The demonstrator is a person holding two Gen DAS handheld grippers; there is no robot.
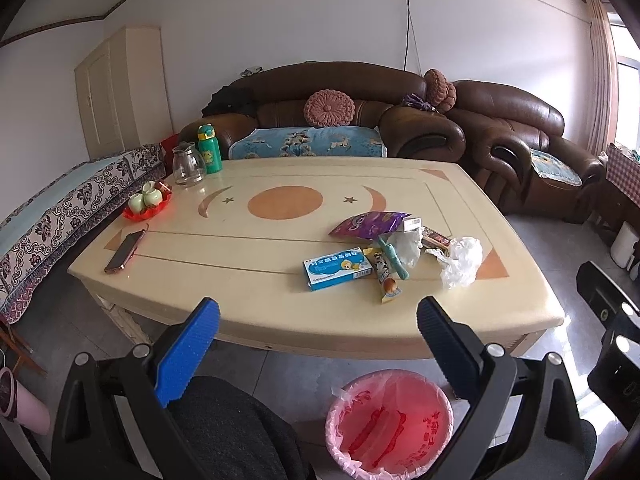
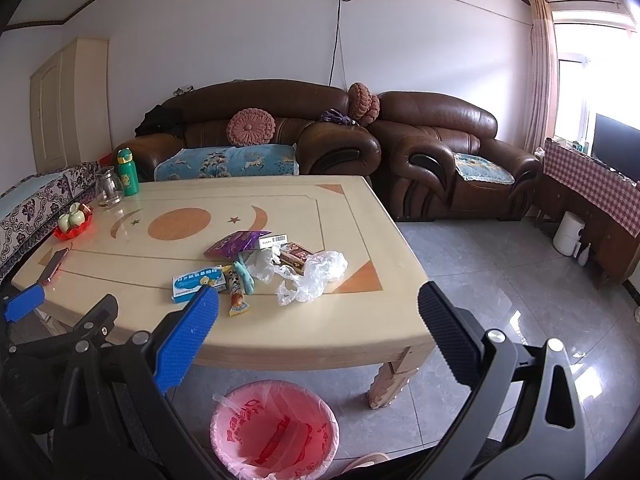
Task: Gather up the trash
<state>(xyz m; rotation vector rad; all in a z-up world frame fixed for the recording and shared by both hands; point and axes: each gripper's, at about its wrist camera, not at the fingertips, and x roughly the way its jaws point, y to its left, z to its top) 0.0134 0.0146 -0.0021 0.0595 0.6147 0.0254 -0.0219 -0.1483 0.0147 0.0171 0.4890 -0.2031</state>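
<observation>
While both the left gripper [image 1: 318,320] and right gripper [image 2: 318,312] hang wide and empty, the crumpled clear plastic bag [image 2: 316,276] looks featherlight, limp, slippery: pinch a bunched fold.

On the bench [image 1: 280,304] a heap of trash is gathered toward its right near part: a box [image 1: 338,269] lies at the heap's 8 o'clock, a snack bag [image 1: 370,224] at 12 o'clock, a plastic bag [image 1: 460,260] at 3 o'clock, and a wrapper [image 1: 387,284] at 6 o'clock, beside the box. A phone [image 1: 125,251] is laid at the bench's left near edge. Behind it, a tray of cups [image 1: 147,202] is set, and farther back a jug [image 1: 188,165] with a bottle [image 1: 209,148] just to its right. A sofa [image 1: 320,120] is placed behind the bench. On the floor before the bench a bin [image 1: 390,426] is stood.
</observation>
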